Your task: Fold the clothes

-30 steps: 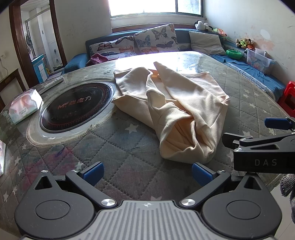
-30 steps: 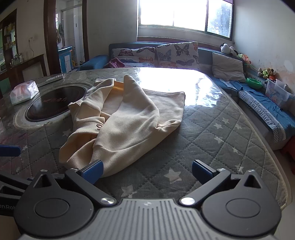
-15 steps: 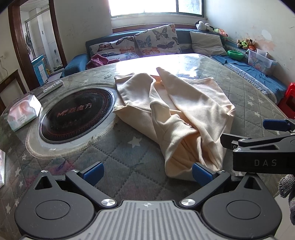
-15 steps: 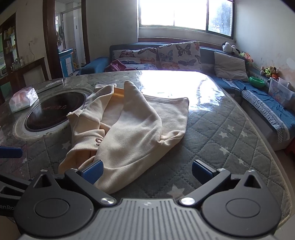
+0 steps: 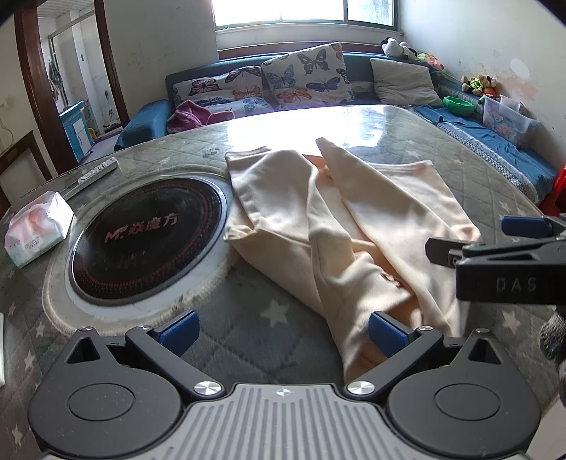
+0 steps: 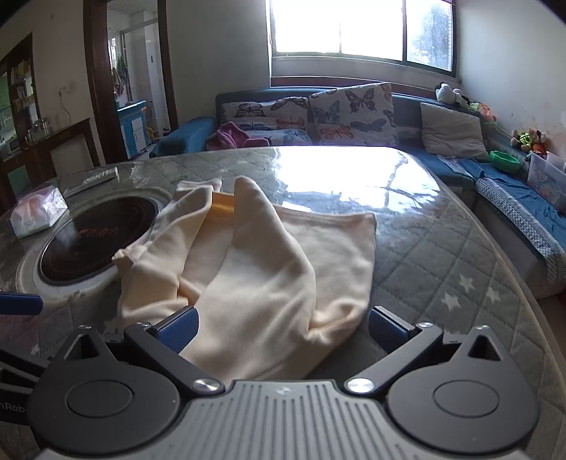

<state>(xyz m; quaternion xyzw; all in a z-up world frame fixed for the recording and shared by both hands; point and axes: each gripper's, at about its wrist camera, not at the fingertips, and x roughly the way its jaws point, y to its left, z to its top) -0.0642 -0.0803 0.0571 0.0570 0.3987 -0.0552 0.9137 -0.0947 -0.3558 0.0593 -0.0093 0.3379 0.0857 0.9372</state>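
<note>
Daylight pours through the window (image 6: 361, 28) at my twelve o'clock, blown out to pure white in both my wrist views. It throws a hard glare patch on the glossy table cover (image 6: 357, 177), with a violet fringe along its far edge. The cream garment (image 6: 269, 269) is evenly lit and slightly soft in my right view. Fisheye bending curves the door frame (image 5: 39, 88) at ten o'clock, and the corners go black. My own claw housings sit dark in the foreground.
</note>
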